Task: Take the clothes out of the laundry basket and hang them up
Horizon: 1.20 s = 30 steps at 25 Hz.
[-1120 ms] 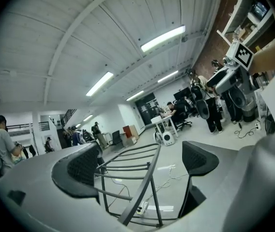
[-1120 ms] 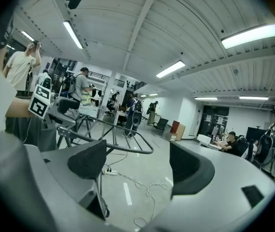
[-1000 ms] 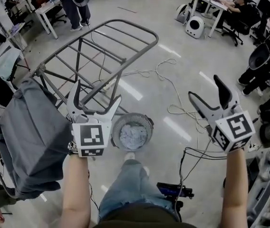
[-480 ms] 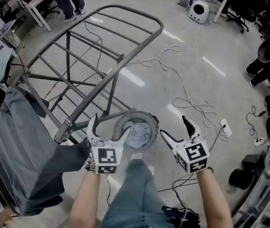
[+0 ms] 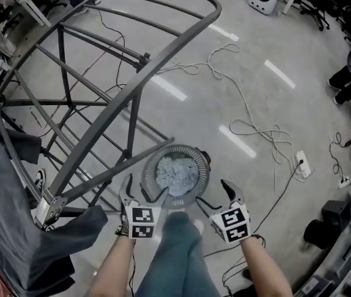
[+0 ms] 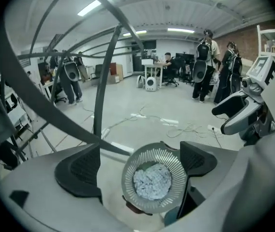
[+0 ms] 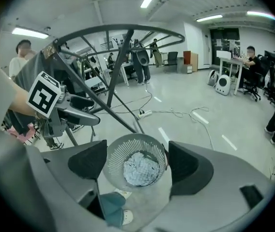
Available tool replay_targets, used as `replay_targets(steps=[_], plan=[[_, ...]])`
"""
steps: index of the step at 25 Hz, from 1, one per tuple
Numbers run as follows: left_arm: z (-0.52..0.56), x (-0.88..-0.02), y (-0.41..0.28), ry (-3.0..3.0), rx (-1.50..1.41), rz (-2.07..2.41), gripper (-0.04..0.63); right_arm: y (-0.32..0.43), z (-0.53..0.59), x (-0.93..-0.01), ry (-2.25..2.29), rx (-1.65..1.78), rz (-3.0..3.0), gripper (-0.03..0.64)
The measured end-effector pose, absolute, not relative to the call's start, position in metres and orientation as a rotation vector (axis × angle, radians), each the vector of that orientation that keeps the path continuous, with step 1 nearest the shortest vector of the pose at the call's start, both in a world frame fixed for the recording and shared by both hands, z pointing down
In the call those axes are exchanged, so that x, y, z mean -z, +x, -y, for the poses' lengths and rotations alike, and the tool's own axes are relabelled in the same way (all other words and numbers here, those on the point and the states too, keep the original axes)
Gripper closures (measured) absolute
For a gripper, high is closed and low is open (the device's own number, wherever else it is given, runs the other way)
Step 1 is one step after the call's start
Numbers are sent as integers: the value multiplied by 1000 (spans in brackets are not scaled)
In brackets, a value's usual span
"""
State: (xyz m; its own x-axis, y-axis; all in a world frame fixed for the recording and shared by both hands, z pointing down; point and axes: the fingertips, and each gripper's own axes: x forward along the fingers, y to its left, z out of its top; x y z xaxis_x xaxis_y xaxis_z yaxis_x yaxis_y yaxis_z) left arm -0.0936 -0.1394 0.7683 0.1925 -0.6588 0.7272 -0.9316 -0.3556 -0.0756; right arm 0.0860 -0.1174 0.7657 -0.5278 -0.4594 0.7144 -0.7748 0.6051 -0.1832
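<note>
Dropping fast: both grippers are now sitting low by the laundry basket, where a second ago they were held up in front at rack height, and the head view is tipping down with them. The left gripper is hovering at the basket's near-left side and the right gripper at its near-right. Both claws are standing wide apart with nothing in them, and each gripper view is framing the basket between bare pads, not touching it. So the reach-in for the next piece is starting, with no grab yet. The clothes are lying as a pale crumpled wad in the basket bottom, possibly one item, possibly several, too bunched to say. The person's leg is covering the basket's near rim in the head view. The drying rack is running out of frame at top and left, and the grey garment already hanging on it is cut off at the left edge.
</note>
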Motion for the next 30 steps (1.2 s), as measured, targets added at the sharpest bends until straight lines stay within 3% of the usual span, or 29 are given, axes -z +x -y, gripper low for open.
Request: replay_targets(steps=[9, 15, 30], plan=[[127, -901, -111, 1989, -1053, 1431, 134, 55, 124, -899, 900, -682, 2153, 244], [128, -964, -117, 2003, -1059, 1409, 138, 17, 142, -992, 860, -663, 2164, 287], [145, -1052, -149, 2085, -1020, 1506, 140, -60, 175, -1232, 569, -590, 2005, 430]])
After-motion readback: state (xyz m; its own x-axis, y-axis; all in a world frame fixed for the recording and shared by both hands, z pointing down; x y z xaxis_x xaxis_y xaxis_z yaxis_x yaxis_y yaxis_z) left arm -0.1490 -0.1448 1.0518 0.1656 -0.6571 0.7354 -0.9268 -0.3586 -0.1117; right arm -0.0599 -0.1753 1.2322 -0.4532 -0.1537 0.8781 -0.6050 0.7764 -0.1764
